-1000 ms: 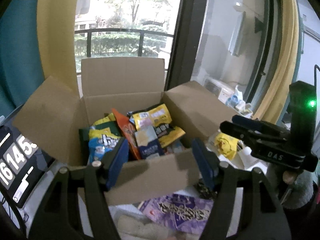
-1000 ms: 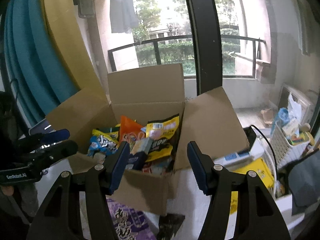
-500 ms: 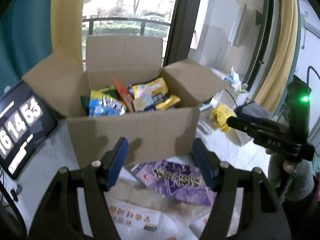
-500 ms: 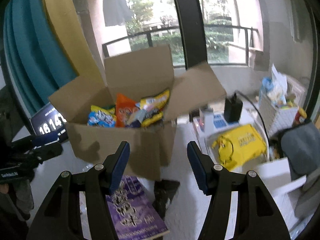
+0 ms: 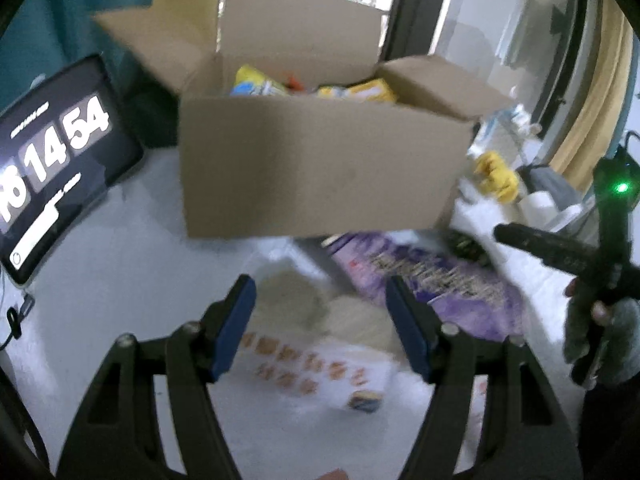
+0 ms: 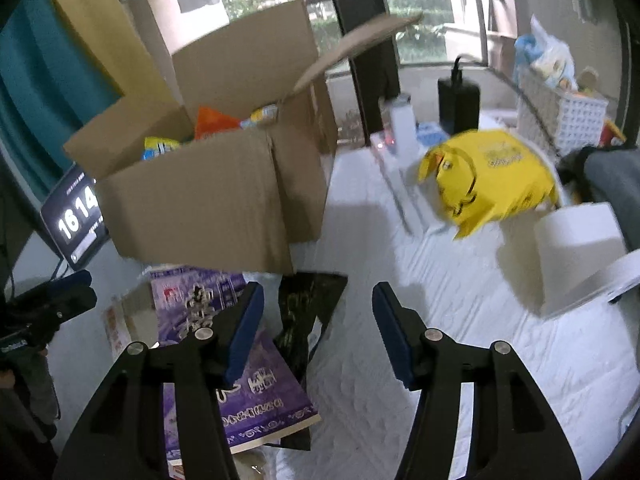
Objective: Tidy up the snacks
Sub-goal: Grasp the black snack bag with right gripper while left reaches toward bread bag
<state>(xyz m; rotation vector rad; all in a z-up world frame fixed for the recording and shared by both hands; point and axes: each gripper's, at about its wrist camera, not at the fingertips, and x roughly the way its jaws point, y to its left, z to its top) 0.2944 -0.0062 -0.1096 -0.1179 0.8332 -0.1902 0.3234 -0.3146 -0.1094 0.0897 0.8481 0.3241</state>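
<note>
Several packets already sit in my cardboard box; both the left gripper and right gripper gape empty, left jaws just widened, purple packet and others remaining outside.

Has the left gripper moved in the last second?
Yes. The left gripper has come down: its open, just-widened jaws framed the box top before, and now sit below it over the packets on the table.

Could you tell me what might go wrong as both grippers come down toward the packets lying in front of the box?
The purple packet overlaps a black packet, so the open right gripper may pinch both or slide one away. The left gripper, its jaws just opening further, hovers over blurred pale packets and may misjudge its grasp. The cardboard box stands close behind.
</note>
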